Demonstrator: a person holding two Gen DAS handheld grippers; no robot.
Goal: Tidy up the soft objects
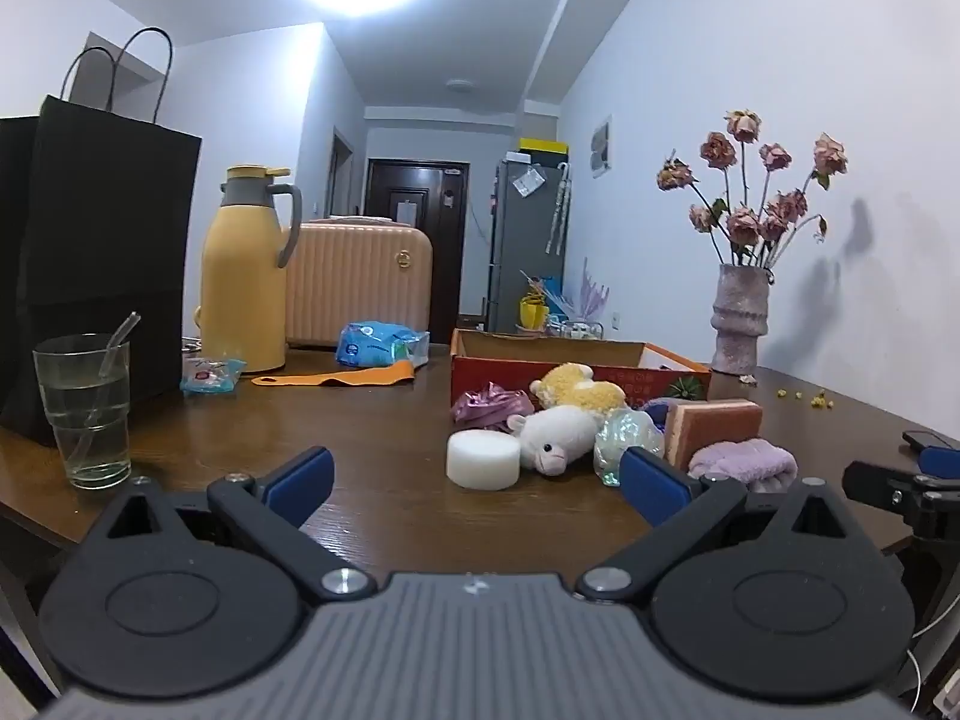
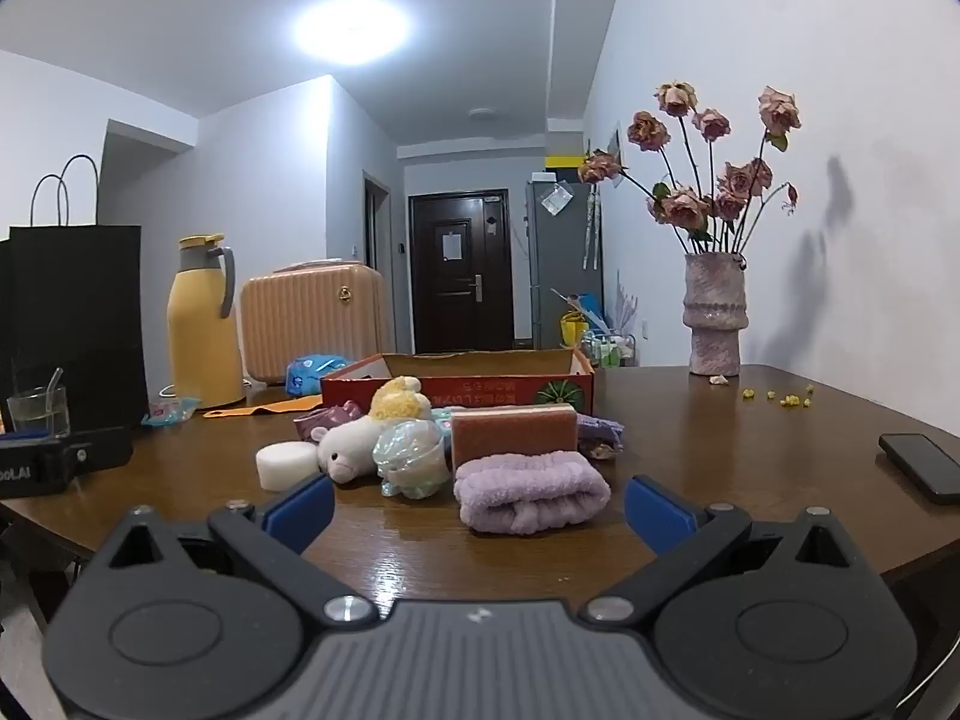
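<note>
Soft things lie in a heap in front of a red cardboard box (image 1: 498, 369) (image 2: 480, 387): a white foam disc (image 1: 483, 459) (image 2: 285, 465), a white plush lamb (image 1: 555, 438) (image 2: 351, 444), a yellow plush toy (image 1: 576, 390) (image 2: 399, 399), a crumpled clear bag (image 1: 624, 438) (image 2: 411, 456), an orange-brown sponge (image 1: 714, 423) (image 2: 513, 432), a rolled lilac towel (image 1: 744, 462) (image 2: 531, 495) and a purple cloth (image 1: 492, 408). My left gripper (image 1: 477, 480) is open and empty, just short of the foam disc. My right gripper (image 2: 480, 507) is open and empty, just short of the towel.
On the brown table (image 1: 384, 420) stand a glass of water (image 1: 84, 411), a black paper bag (image 1: 90, 264), a yellow thermos (image 1: 246, 270), a peach case (image 1: 360, 282), blue packets (image 1: 381, 345) and a vase of dried roses (image 2: 714, 312). A phone (image 2: 921, 465) lies at right.
</note>
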